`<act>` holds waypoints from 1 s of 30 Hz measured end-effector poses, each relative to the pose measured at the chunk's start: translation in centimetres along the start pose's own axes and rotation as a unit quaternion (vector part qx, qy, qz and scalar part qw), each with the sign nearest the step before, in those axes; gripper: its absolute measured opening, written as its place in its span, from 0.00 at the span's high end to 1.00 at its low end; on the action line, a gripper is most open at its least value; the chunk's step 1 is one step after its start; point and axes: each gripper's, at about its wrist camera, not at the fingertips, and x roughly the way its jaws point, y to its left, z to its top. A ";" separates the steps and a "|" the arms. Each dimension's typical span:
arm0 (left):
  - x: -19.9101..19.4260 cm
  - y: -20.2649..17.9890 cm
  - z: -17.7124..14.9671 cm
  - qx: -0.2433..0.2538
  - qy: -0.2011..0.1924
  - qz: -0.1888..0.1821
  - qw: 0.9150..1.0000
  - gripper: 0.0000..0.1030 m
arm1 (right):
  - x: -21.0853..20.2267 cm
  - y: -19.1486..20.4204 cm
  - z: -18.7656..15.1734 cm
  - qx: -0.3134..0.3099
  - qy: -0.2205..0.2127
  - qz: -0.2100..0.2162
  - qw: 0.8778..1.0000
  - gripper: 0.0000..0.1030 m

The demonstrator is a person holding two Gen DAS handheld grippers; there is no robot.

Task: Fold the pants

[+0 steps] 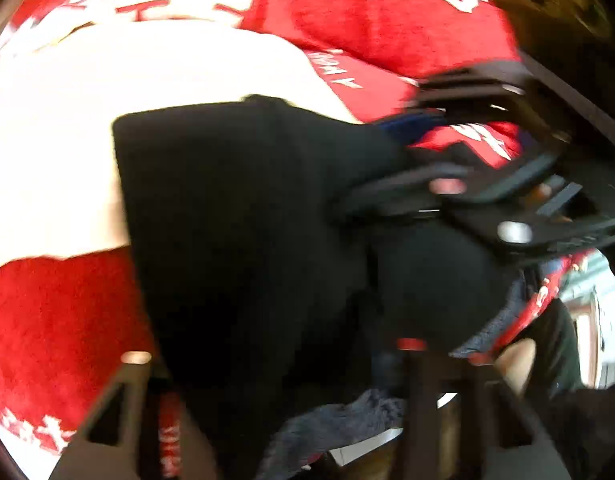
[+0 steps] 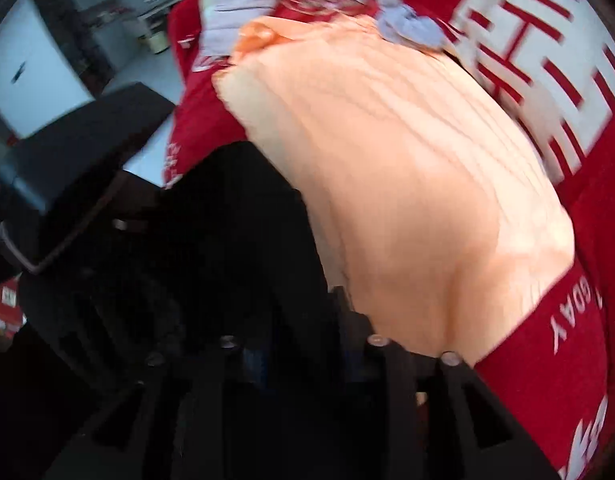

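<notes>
Black pants (image 1: 235,216) hang bunched in the middle of the left wrist view, lifted over a red cloth with white lettering (image 1: 379,16). My left gripper (image 1: 303,364) is shut on the pants, its tips buried in the fabric. My right gripper (image 1: 399,184) comes in from the right in that view and is shut on the pants' upper edge. In the right wrist view the pants (image 2: 243,248) fill the lower left, and my right gripper (image 2: 291,320) is closed into the black fabric. The frames are blurred.
A folded peach garment (image 2: 411,200) lies on the red cloth (image 2: 555,380) right of the pants. A grey-lilac garment (image 2: 243,4) lies beyond it. A grey knit piece (image 1: 347,420) sits near my left gripper. Room floor and furniture (image 2: 67,40) show at far left.
</notes>
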 end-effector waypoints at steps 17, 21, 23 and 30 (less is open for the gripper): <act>-3.2 -4.6 0.8 -0.018 0.012 0.071 0.997 0.71 | -5.6 -2.4 -18.0 0.370 -0.094 -0.079 0.921 0.23; -4.7 -5.9 0.9 -0.018 0.004 0.085 0.996 0.72 | -5.3 2.6 -19.5 0.339 -0.086 -0.069 0.935 0.18; -5.5 -6.8 1.2 -0.015 -0.002 0.090 0.996 0.74 | -5.0 5.2 -20.7 0.314 -0.077 -0.072 0.943 0.17; -6.8 -11.0 2.1 0.014 -0.009 0.119 0.993 0.76 | -10.1 5.5 -21.6 0.319 -0.115 -0.217 0.915 0.17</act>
